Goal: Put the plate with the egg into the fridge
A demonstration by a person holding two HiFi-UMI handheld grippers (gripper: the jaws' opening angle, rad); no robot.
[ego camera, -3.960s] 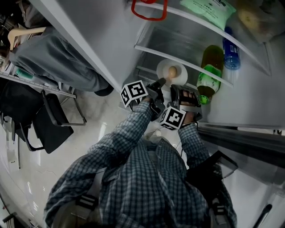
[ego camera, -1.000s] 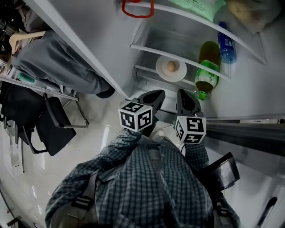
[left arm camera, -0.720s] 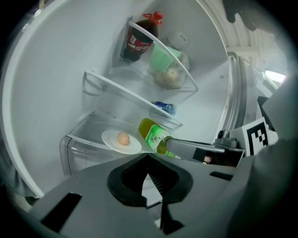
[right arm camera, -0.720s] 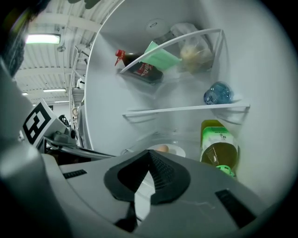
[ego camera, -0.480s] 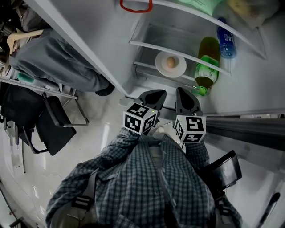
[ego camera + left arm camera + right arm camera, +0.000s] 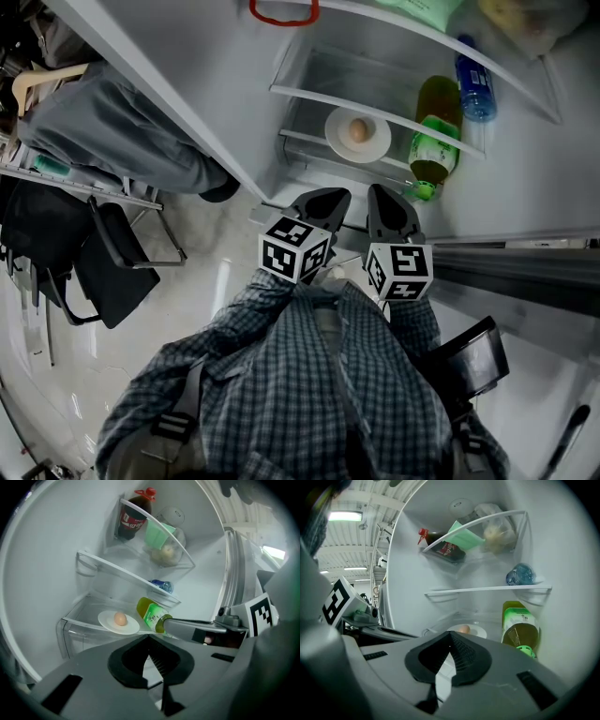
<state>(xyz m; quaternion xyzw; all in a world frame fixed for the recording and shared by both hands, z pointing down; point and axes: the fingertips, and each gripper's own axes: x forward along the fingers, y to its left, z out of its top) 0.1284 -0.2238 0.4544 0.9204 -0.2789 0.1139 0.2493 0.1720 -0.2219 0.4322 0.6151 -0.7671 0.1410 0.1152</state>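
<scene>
A white plate (image 6: 377,145) carrying a brown egg (image 6: 357,130) rests on a low shelf inside the open fridge. Both grippers hang in front of the fridge, drawn back from the shelf and touching nothing. My left gripper (image 6: 332,196) is shut and empty, its jaws meeting at the tips. Beside it, my right gripper (image 6: 379,192) is shut and empty too. In the left gripper view the plate (image 6: 107,620) and egg (image 6: 120,618) lie beyond the jaws, with the right gripper (image 6: 169,623) at the right. In the right gripper view the plate (image 6: 480,632) and egg (image 6: 463,629) peek over the jaws.
A green bottle (image 6: 433,131) stands just right of the plate. Higher up are a blue bottle (image 6: 473,80), a cola bottle (image 6: 132,520) and bagged food (image 6: 499,531). The fridge door (image 6: 169,84) stands open at left; a person (image 6: 112,131) and a black chair (image 6: 112,258) are beyond it.
Four seconds ago both grippers were at the shelf by the plate. They have since pulled back and stand shut; the plate stays on the shelf. Hardly any motion in the last second.
</scene>
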